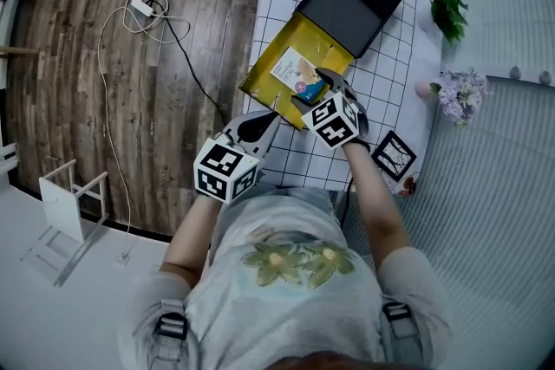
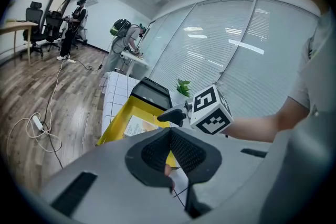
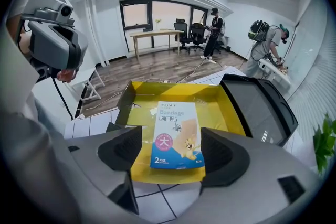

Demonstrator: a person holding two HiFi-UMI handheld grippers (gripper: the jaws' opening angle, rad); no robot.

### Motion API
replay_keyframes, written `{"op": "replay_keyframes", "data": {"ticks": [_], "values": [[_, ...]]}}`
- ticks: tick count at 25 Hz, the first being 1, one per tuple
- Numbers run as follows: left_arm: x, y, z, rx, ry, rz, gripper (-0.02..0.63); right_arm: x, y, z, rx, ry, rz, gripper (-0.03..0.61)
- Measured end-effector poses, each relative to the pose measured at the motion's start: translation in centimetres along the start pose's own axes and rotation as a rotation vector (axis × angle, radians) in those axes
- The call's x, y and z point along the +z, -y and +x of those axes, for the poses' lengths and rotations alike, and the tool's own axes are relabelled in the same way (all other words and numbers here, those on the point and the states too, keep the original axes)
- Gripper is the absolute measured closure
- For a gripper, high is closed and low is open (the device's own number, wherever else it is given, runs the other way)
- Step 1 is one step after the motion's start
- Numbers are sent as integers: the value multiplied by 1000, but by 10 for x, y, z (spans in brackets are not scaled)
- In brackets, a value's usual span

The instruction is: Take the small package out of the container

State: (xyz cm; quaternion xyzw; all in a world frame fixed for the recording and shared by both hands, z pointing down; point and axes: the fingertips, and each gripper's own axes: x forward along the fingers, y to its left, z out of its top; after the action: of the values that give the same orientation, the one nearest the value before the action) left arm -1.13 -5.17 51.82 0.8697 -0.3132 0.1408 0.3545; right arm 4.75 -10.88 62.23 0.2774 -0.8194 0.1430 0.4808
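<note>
An open yellow box (image 1: pixel 323 39) lies on the grid-patterned table, and in it lies the small bandage package (image 1: pixel 295 69), flat and face up. My right gripper (image 1: pixel 314 87) hangs over the box's near end, pointing steeply down. In the right gripper view its jaws stand open, with the package (image 3: pixel 176 134) showing between them and the yellow box (image 3: pixel 157 94) floor around it. My left gripper (image 1: pixel 270 117) sits at the box's near left corner, pads together. The left gripper view shows the left gripper (image 2: pixel 170 131) shut, with the yellow box (image 2: pixel 123 118) and the right gripper's marker cube ahead.
The black lid (image 1: pixel 351 0) lies just beyond the box. A green plant (image 1: pixel 448 9), pale flowers (image 1: pixel 460 93) and a small black frame (image 1: pixel 395 154) stand along the table's right side. Left of the table's edge is wooden floor with a cable and power strip (image 1: pixel 143 9).
</note>
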Motion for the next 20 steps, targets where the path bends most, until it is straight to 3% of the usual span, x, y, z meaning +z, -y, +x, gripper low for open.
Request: {"op": "replay_keyframes", "data": {"ticks": [20], "values": [[2, -16, 5, -7, 2, -52, 607, -13, 13, 34, 36, -102, 2, 227]]}}
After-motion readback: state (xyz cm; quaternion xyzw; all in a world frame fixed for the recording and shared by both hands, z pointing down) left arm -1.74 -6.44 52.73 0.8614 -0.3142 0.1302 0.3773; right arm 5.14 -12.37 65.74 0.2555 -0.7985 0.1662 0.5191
